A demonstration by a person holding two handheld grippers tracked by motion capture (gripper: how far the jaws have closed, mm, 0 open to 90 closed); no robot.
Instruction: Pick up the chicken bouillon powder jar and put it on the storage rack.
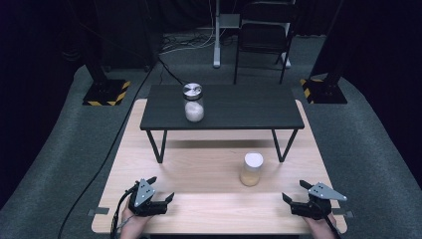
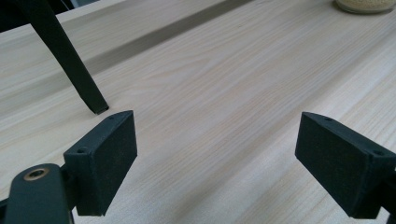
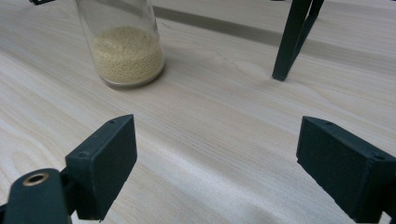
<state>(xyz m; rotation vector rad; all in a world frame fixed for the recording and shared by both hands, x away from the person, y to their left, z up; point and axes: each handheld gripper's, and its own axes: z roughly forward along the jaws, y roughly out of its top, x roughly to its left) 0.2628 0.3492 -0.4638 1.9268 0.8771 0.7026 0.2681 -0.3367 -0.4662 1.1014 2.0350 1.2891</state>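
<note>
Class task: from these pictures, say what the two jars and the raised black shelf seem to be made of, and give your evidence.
Jar on the table: clear glass or plastic, since yellowish grains show through; matte white lid.
Jar on the shelf: clear too, white contents visible; shiny, probably metal lid.
Shelf: matte black board, thin black legs, likely metal.

I can read no writing, label, brand or number anywhere here: not on my tongs, the jars, the table or the floor stands.

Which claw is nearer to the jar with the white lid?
Right. The right claw sits beside the jar with the white lid; the left claw is farther away.
</note>
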